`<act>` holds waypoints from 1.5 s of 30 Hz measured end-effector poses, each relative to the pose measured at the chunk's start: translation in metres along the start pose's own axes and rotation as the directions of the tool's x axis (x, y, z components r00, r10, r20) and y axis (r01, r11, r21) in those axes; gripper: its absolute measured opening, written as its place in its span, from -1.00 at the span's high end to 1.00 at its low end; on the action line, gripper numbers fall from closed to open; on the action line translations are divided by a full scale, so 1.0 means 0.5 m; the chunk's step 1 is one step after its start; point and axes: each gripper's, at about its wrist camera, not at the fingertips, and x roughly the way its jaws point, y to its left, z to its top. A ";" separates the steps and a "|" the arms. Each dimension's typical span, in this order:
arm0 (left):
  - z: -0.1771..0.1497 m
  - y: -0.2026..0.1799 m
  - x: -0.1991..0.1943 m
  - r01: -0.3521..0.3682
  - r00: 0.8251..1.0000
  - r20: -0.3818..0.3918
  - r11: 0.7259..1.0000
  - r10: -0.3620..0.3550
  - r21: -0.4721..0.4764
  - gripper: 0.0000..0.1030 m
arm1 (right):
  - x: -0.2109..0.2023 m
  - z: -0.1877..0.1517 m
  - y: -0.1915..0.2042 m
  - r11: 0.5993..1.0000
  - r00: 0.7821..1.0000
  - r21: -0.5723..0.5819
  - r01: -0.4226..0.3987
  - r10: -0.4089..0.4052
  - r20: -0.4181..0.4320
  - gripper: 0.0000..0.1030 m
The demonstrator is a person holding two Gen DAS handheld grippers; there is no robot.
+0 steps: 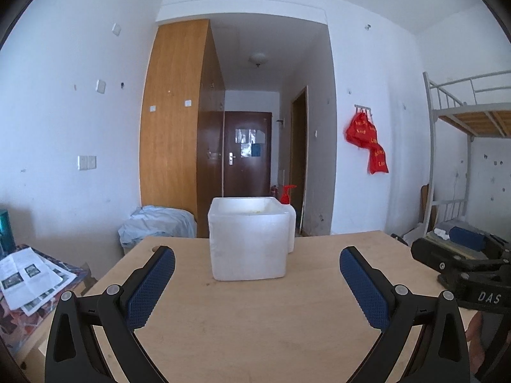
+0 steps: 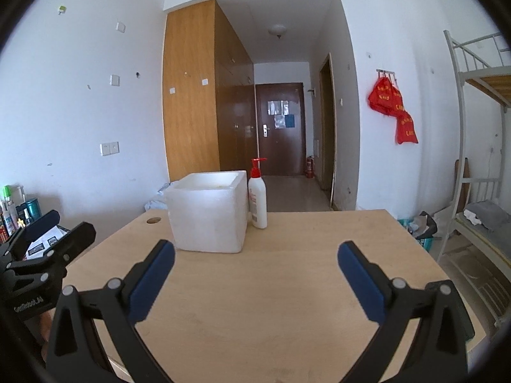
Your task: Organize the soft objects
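Both your claws were spread wide with nothing between the blue pads. Your left claw (image 1: 257, 263) hung low over the bench (image 1: 255, 319), pointed straight at the foam box (image 1: 249, 239), which sat a bit past the fingertips toward the far edge, more or less centred in that view. Your right claw (image 2: 255, 255) was just as wide and just as empty, over bare wood, with the box (image 2: 207, 214) ahead and to its left.

The box was open on top, sitting upright on the bench. You couldn't really see what was inside from either camera, just a hint of something yellowish near the rim. A white pump bottle (image 2: 258, 198) with a red top stood right beside the box on its right, touching or nearly so; can't tell which.

From the left wrist view, your right claw showed up at the right edge, beside the bench. From the right wrist view, the left one sat off at the left edge.

Off the bench: a pale bundle of cloth (image 1: 158, 223) lay behind the far left corner by the wardrobe (image 1: 175, 127), and red bags (image 1: 367, 137) hung on the wall.
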 end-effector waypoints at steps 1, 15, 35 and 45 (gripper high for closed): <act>-0.002 0.000 -0.003 -0.001 1.000 0.000 1.000 0.001 -0.003 -0.99 | -0.002 -0.002 0.002 1.000 1.000 -0.007 0.000 0.000 -0.001 -1.00; -0.014 -0.009 -0.036 -0.001 1.000 0.003 1.000 0.001 -0.003 -0.99 | -0.028 -0.014 0.004 1.000 1.000 0.004 -0.012 0.012 0.013 -1.00; -0.014 -0.010 -0.032 -0.007 1.000 -0.003 1.000 0.007 -0.003 -0.99 | -0.021 -0.017 0.009 1.000 1.000 -0.001 0.000 0.000 0.005 -1.00; -0.015 -0.005 -0.030 -0.007 1.000 -0.005 1.000 0.007 -0.004 -0.99 | -0.023 -0.018 0.009 1.000 1.000 -0.002 0.003 -0.003 0.006 -1.00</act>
